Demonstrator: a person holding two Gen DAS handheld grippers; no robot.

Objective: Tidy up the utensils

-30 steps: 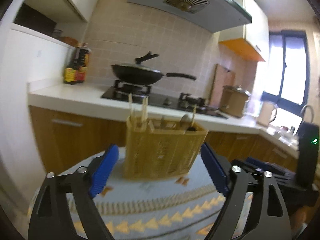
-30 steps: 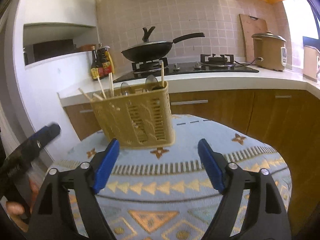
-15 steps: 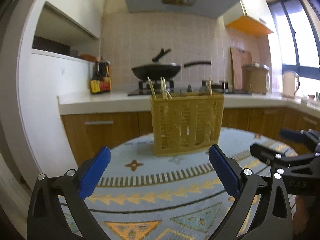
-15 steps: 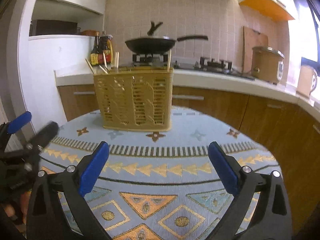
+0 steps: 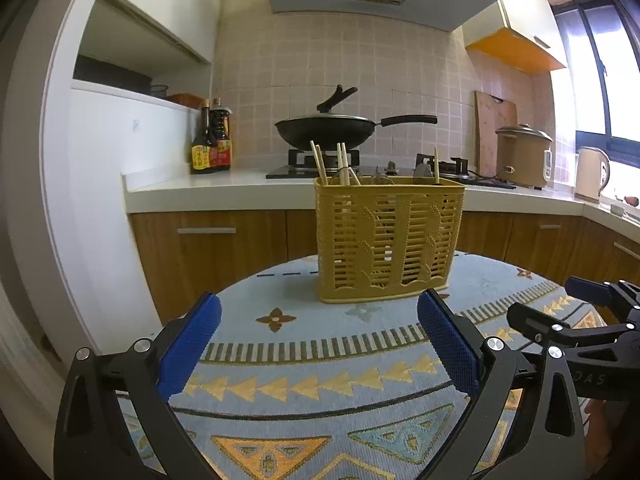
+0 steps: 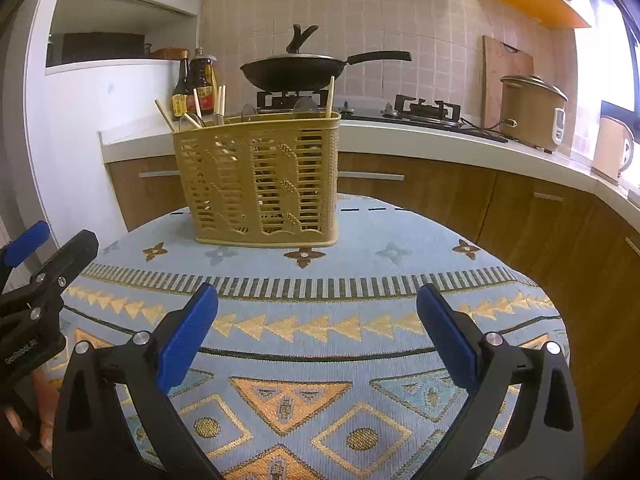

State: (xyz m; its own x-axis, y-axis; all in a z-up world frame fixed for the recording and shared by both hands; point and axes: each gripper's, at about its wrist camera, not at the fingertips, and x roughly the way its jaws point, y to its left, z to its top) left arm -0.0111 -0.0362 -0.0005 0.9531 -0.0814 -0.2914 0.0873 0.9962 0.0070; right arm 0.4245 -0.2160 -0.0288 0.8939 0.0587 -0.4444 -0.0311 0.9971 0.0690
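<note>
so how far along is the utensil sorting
Looks done or nearly so: wooden chopsticks and what look like spoons stand in the yellow slatted plastic utensil basket. The patterned blue tablecloth shows no loose utensils. In hand: nothing; the left gripper and right gripper are open and empty. Whether anything remains out of view is unclear.

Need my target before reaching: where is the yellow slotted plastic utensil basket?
The yellow slotted plastic utensil basket stands at the far edge of the patterned tablecloth, centre in the left wrist view, left of centre in the right's.
</note>
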